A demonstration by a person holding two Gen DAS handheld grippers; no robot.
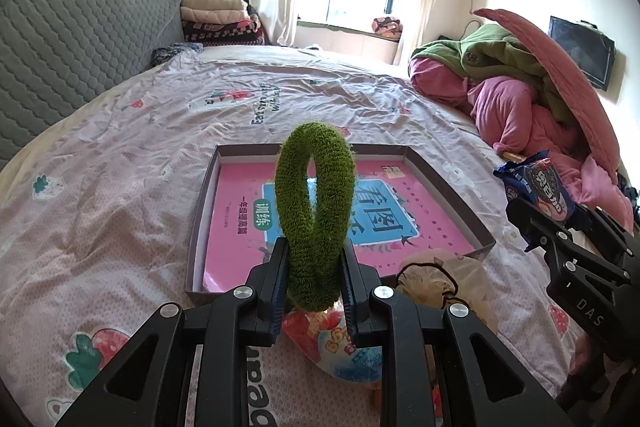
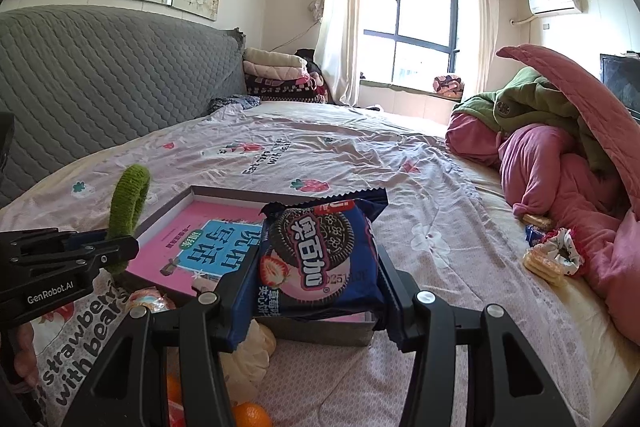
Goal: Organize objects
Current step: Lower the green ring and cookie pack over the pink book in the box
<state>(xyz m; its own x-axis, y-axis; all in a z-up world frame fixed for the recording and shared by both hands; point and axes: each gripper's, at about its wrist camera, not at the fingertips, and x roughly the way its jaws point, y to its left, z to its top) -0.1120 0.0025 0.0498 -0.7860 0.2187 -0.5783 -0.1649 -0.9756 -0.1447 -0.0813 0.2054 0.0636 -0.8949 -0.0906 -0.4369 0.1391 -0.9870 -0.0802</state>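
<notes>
The left gripper (image 1: 314, 281) points forward and somewhat downward, its two black fingers (image 1: 276, 279) drawn close together and clamped on the lower part of a green ring (image 1: 316, 203), which stands upright between the blue pads. The right gripper (image 2: 316, 287) points the same way, at a shallower downward slant, with its fingers (image 2: 394, 291) standing moderately apart and pressing the two sides of a cookie pack (image 2: 316, 255) held upright between them. In each wrist view the other gripper shows at the frame edge, so the two are side by side, near each other but apart.
</notes>
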